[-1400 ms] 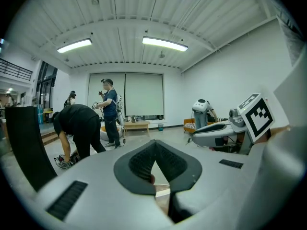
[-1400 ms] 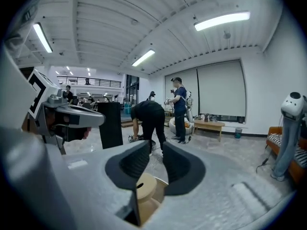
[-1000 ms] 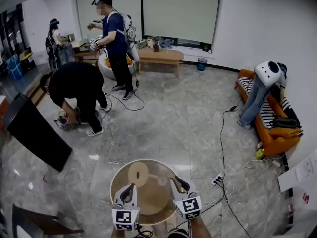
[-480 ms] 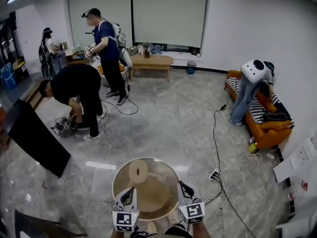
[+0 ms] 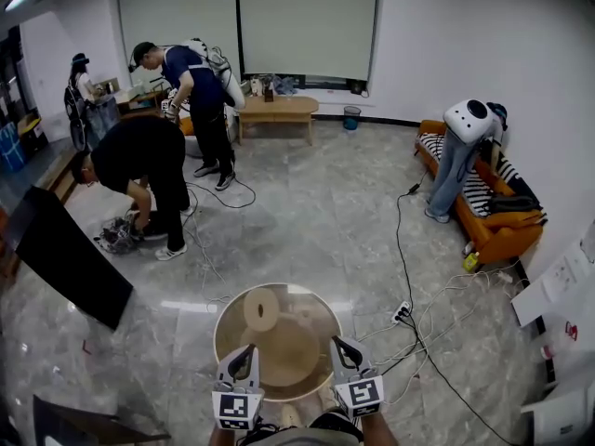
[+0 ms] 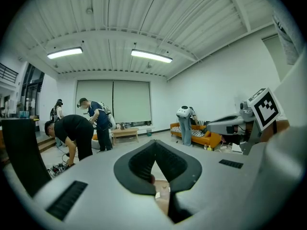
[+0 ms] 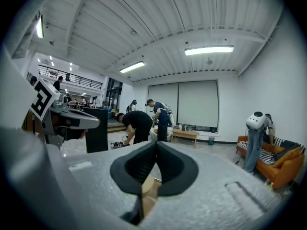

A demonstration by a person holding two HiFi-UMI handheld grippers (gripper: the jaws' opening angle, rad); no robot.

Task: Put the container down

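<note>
Currently container [image 5: 279, 344] off floor [image 5: 307, 240], near rim pinched by left tongs [image 5: 244, 357] and right tongs [image 5: 342, 347], both clamped shut. Risk: thin rim hold, far side unsupported; tilt could slip it. Cables [image 5: 420, 340] nearby.

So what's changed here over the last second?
The right gripper has just been closing its jaws on the near rim of the container. The person in blue at the back has bent forward. The left gripper stays clamped on that rim.
</note>
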